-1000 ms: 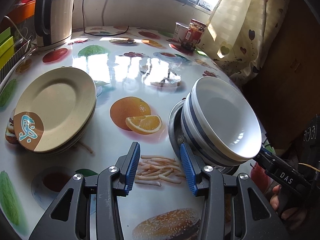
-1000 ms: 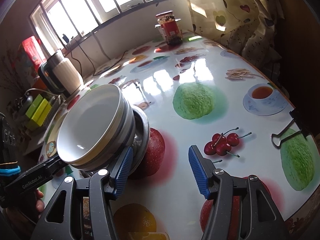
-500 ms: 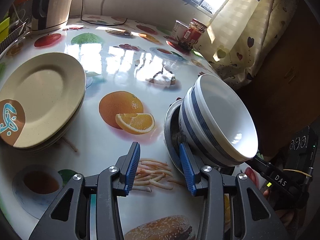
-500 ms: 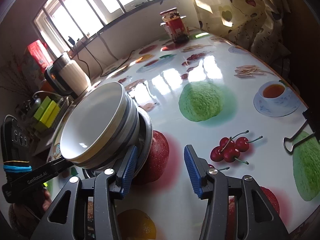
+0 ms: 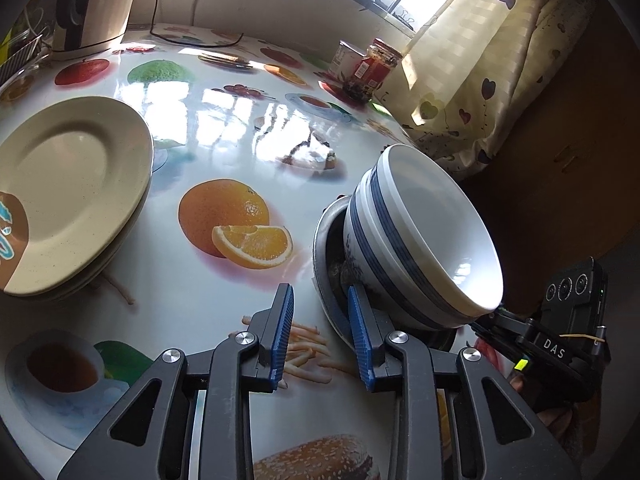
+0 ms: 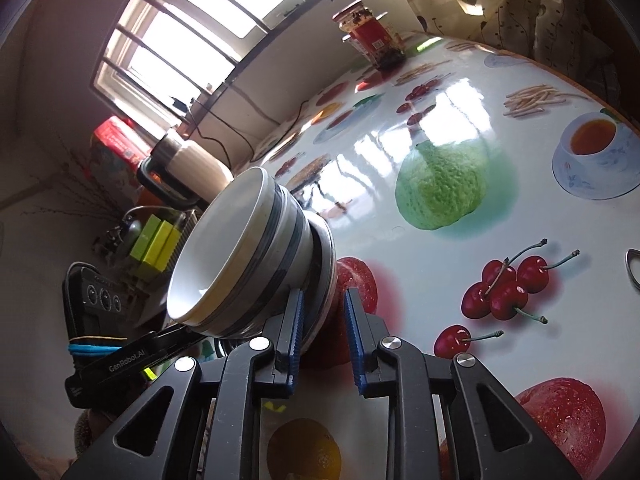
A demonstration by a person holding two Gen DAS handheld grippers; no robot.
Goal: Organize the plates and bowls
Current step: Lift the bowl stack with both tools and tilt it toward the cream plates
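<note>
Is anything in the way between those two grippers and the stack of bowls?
Nothing visible. The left gripper and right gripper both already straddle the rim of the metal bowl under the white bowls.

At the upper left of the left wrist view we see a cream electric kettle (image 5: 94, 4) standing on the glossy fruit-print tablecloth (image 5: 224, 128), with a black power cord (image 5: 192, 42) trailing along the cloth just right of it. Toward the upper right of that view a red-labelled jar (image 5: 370, 70) stands touching a tin can (image 5: 345, 58), both near the heart-patterned curtain (image 5: 480, 64). In the right wrist view we find a barred window (image 6: 192, 28) at the top, yellow-green boxes (image 6: 158, 242) at the left, and a binder clip handle (image 6: 633, 268) at the right edge.
</note>
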